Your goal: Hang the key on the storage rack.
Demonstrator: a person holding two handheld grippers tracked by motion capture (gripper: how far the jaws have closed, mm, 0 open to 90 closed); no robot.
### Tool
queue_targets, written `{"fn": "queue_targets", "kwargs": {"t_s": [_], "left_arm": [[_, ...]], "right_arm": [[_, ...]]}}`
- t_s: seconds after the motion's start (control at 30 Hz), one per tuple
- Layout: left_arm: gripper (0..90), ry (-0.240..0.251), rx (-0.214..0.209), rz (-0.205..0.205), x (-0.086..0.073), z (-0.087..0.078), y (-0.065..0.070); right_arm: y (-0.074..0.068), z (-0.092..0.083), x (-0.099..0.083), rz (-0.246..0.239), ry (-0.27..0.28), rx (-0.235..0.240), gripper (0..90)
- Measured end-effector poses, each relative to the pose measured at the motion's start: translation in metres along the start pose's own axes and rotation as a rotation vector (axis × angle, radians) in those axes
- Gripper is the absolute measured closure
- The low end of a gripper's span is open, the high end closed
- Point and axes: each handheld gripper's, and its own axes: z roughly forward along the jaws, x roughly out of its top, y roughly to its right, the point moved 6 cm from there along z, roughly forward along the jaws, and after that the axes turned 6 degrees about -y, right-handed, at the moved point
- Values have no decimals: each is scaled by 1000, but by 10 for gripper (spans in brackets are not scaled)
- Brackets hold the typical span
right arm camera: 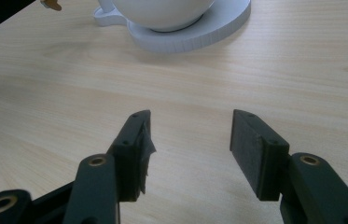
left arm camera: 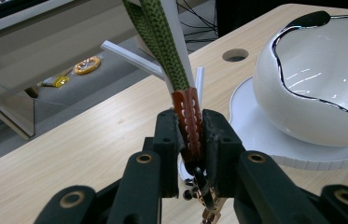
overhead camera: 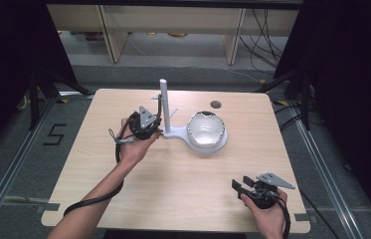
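Strap [left arm camera: 186, 122] clamped in left tongs [left arm camera: 191, 135]; floor marking [overhead camera: 55, 134] possibly "5".

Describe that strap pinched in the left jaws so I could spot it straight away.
Find the white stand mid-table, with a tall post beside a glossy white bowl. Against the post hangs the strap, pinched in the left gripper. It alone is woven olive green, with a perforated reddish-brown end and metal clasp.

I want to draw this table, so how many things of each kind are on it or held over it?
White stand with a post and round base: 1
White bowl: 1
Green braided strap with a brown end: 1
Tools: 2, the left tool shut on the strap, the right tool open
Total: 5
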Motion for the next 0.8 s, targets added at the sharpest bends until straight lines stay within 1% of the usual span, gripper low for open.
{"fn": "queue_targets", "kwargs": {"t_s": [0.1,0.13,0.2,0.37,0.4,0.43,0.47,0.5,0.53,0.6,0.67,0.7,0.73,0.8], "left_arm": [[755,-2,-10,-9,0,2,0],[750,-7,-15,-15,-1,2,0],[734,-7,-26,-23,-1,3,1],[694,-3,-39,-34,-5,-2,1],[685,4,-40,-39,-6,-4,0],[679,7,-41,-41,-7,-7,-2],[673,2,-33,-55,-9,-11,-3],[666,8,-48,-51,-10,-13,-4],[656,12,-47,-44,-11,-15,-6],[627,3,-54,-51,-16,-21,-10],[587,-10,-57,-58,-21,-28,-12],[569,-17,-66,-61,-24,-33,-14],[547,-20,-71,-70,-27,-37,-16],[519,-18,-80,-85,-33,-46,-19]], "right_arm": [[0,2,0,-8,6,0,491],[-1,1,0,-3,5,9,491],[-1,1,0,3,5,8,491],[0,1,0,-4,7,4,491],[1,1,0,-9,7,-4,491],[1,1,0,-5,8,8,491],[1,1,-1,-4,4,-7,491],[2,-1,-2,2,-9,-13,491],[1,-1,-2,20,-13,-14,490],[3,0,-2,1,-8,-17,491],[4,0,-2,-1,-10,-25,491],[4,1,-2,-1,-5,-23,491],[4,2,-1,-2,6,-10,490],[4,1,-2,-2,1,-22,491]]}}
